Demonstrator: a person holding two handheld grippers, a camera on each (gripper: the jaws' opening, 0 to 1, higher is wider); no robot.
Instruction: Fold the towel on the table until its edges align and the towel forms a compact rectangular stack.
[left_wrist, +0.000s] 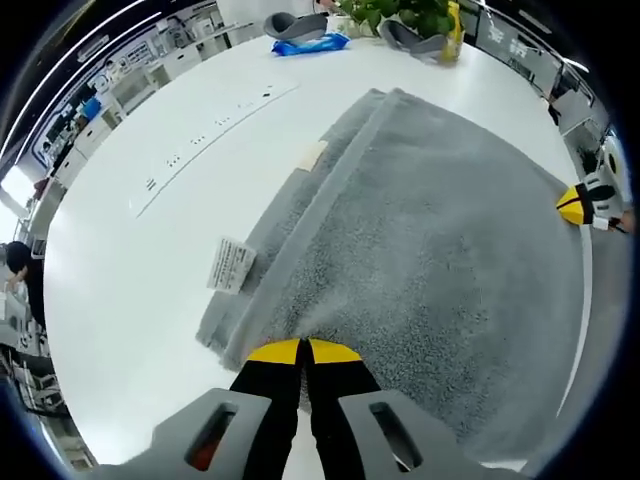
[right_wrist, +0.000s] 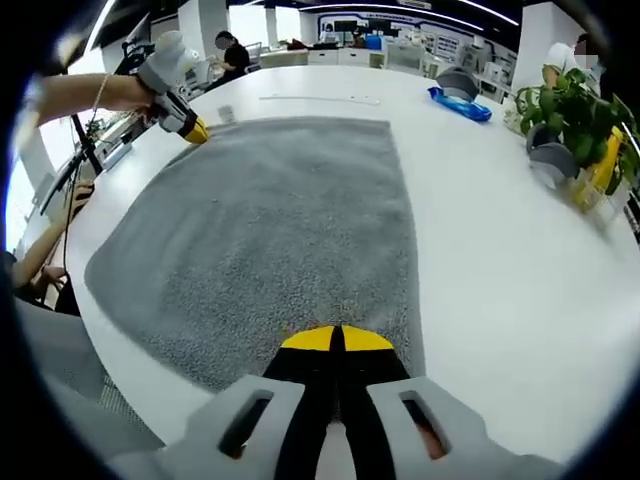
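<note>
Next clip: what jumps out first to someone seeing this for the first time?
A big grey towel spread across the white table, one layer already folded over along its tagged edge. Each yellow-tipped hand-held gripper, left and right, has its jaws shut at a towel edge. A potted plant stands behind.

The hand-held gripper (left_wrist: 303, 351), jaws closed, pinches the folded grey towel's (left_wrist: 430, 240) near edge.

Grey towel (left_wrist: 430, 250) – white table (left_wrist: 150, 260) – yellow-tipped black claw (left_wrist: 303, 352)

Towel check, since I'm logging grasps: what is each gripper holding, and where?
Both jaws look shut on the grey towel: left gripper and right gripper each at an edge.
</note>
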